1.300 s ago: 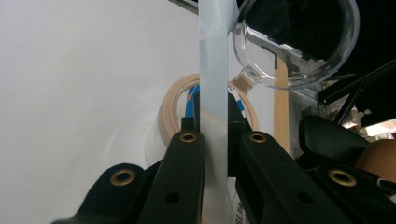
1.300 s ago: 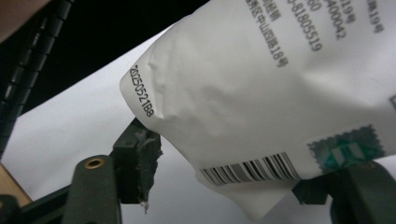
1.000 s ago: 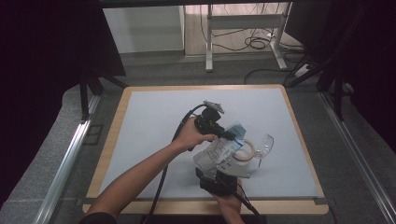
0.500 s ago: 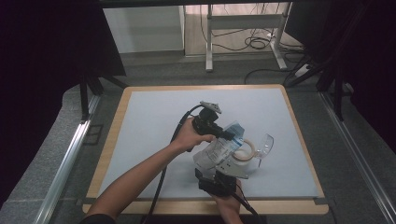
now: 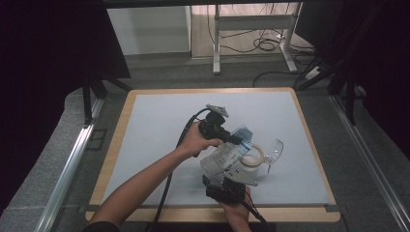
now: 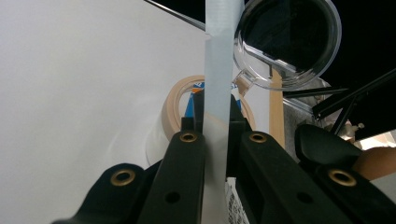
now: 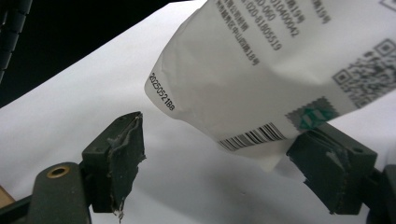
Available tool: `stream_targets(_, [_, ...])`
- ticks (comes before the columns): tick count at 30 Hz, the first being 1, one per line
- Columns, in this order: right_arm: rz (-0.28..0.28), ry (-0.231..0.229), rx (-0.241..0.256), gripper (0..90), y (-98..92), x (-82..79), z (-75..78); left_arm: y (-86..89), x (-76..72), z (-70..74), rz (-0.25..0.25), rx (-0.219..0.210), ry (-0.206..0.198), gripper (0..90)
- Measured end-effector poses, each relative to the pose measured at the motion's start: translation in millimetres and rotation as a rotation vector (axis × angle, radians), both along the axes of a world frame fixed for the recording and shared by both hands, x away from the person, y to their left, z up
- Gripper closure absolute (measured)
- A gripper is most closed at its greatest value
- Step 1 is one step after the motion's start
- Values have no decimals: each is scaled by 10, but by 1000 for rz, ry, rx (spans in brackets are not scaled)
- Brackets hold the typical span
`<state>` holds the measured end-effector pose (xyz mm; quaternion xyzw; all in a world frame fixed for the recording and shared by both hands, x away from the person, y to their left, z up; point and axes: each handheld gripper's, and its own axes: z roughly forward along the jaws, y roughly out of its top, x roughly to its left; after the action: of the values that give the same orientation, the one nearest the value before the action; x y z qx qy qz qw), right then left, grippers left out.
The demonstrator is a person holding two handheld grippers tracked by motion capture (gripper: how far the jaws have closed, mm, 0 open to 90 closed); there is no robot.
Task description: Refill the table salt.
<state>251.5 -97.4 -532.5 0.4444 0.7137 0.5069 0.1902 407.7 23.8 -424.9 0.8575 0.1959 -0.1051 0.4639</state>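
Pouch (image 7: 261, 70) pinched by left hand-held gripper (image 6: 217, 126) — right hand-held gripper (image 7: 224, 172) released beneath.

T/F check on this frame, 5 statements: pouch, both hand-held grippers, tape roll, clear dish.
1. The left hand-held gripper is clamped on the top edge of the white pouch. True.
2. The right hand-held gripper is shut on the pouch's bottom. False: its jaws stand wide apart, with the printed bottom corner of the pouch hanging between them.
3. A roll of tan tape lies on the table just behind the pouch. True.
4. The clear dish is stacked on top of the tape roll. False: it sits beside the roll, toward the table's right edge.
5. The pouch lies flat on the table. False: it is held up off it.
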Motion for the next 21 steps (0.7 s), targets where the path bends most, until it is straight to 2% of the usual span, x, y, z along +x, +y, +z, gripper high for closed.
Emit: stream_targets(21, [-39,0,9,200,-263,-68,-19,151,-30,-12,30,-35,-6,897])
